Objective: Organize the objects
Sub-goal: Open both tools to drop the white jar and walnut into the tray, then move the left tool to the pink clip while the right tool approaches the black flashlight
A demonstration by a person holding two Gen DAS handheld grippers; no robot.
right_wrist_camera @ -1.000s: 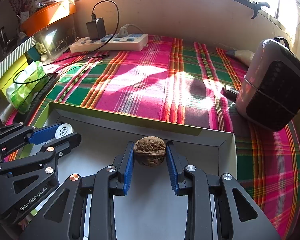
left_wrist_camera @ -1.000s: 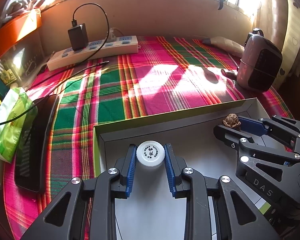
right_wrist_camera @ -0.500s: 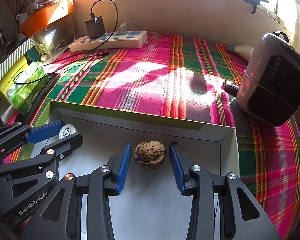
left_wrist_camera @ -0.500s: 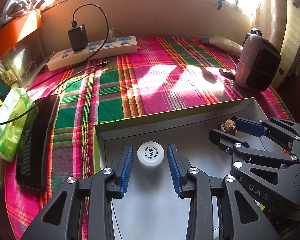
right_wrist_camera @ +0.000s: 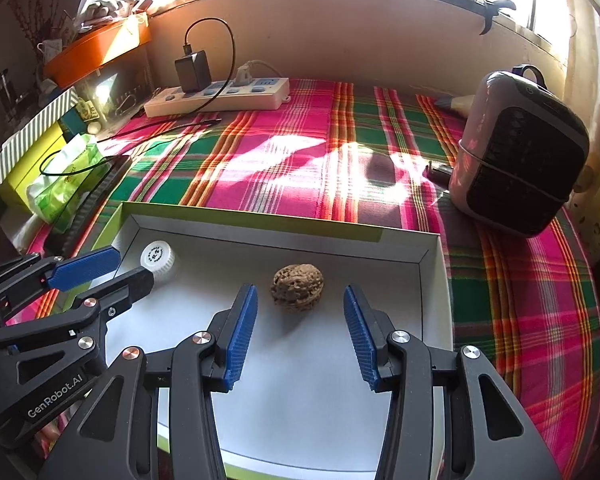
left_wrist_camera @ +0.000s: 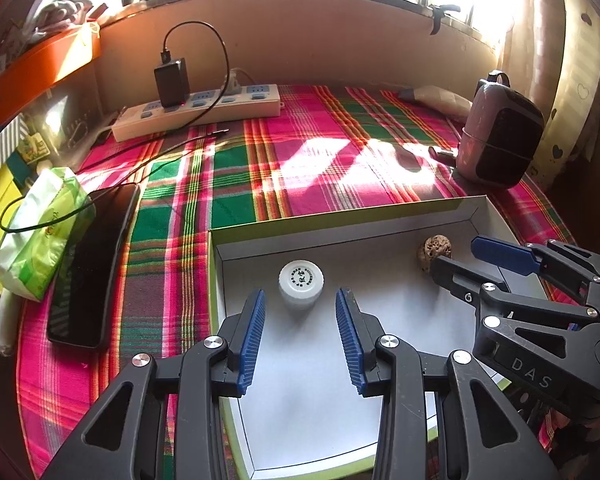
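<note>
A small white capped bottle [left_wrist_camera: 301,280] stands upright in the left part of a shallow white box [left_wrist_camera: 340,225]. My left gripper [left_wrist_camera: 300,292] has its jaws opening, and the bottle sits free just past its blue fingertips [left_wrist_camera: 256,320]. A brown walnut [right_wrist_camera: 297,292] lies in the right part of the box [right_wrist_camera: 260,224]. Around the walnut my right gripper [right_wrist_camera: 300,289] is open, with its pads clear on both sides. Each wrist view shows the other gripper, the right gripper [left_wrist_camera: 456,251] and the left gripper [right_wrist_camera: 134,264].
The box rests on a pink and green plaid cloth [left_wrist_camera: 300,168]. A power strip [left_wrist_camera: 196,112] with a black charger lies at the back. A dark phone [left_wrist_camera: 92,264] and a green tissue pack [left_wrist_camera: 40,232] lie to the left. A pink heater [left_wrist_camera: 500,140] stands right.
Both grippers opened, letting go of the bottle and the walnut. Both then drew back and up a little, leaving the two things in the box.
</note>
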